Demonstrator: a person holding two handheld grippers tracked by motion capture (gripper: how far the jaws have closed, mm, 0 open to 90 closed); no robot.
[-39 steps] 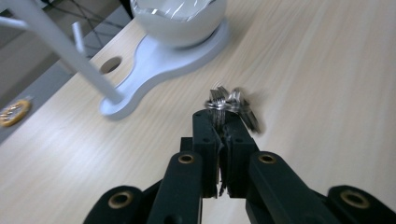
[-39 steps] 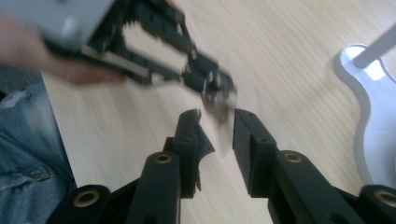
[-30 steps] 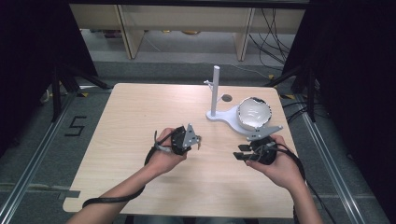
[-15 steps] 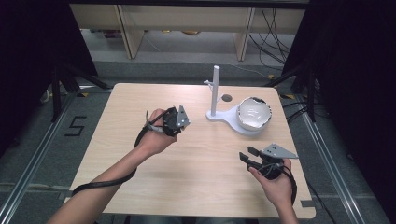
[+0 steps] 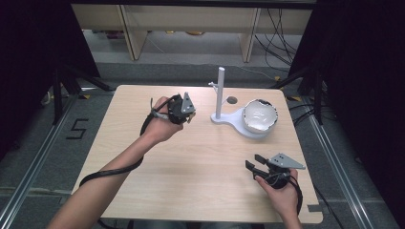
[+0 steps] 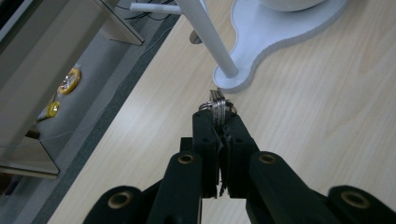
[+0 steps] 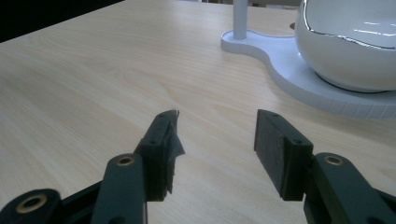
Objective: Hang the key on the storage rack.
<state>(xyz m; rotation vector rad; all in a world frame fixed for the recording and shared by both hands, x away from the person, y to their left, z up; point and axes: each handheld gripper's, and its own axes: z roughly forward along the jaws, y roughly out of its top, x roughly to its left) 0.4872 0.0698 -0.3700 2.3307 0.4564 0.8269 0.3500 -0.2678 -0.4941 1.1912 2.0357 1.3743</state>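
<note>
My left gripper (image 5: 189, 116) hovers over the table's left-centre, just left of the white stand, and is shut on a silver metal key ring (image 6: 217, 105) that pokes out past its tips (image 6: 219, 125). The stand has an upright post (image 5: 220, 93) with a short side peg and a flat curved base (image 5: 232, 122); a white bowl (image 5: 259, 116) sits on that base. My right gripper (image 5: 253, 162) is low near the table's front right. Its jaws have just been opening and stand open (image 7: 217, 128) with nothing between them, facing the bowl (image 7: 355, 51) and base (image 7: 299, 77).
A small round hole (image 5: 232, 100) lies in the tabletop behind the stand. The wooden table (image 5: 200, 176) has bare surface in the middle and front left. A black cable (image 5: 110, 171) trails from my left gripper along the forearm. Shelving (image 5: 191, 21) stands beyond the far edge.
The left hand lifted and moved away from the person toward the stand with the key ring. The right hand drew back from the bowl to the front right and sank; its jaws widened.
</note>
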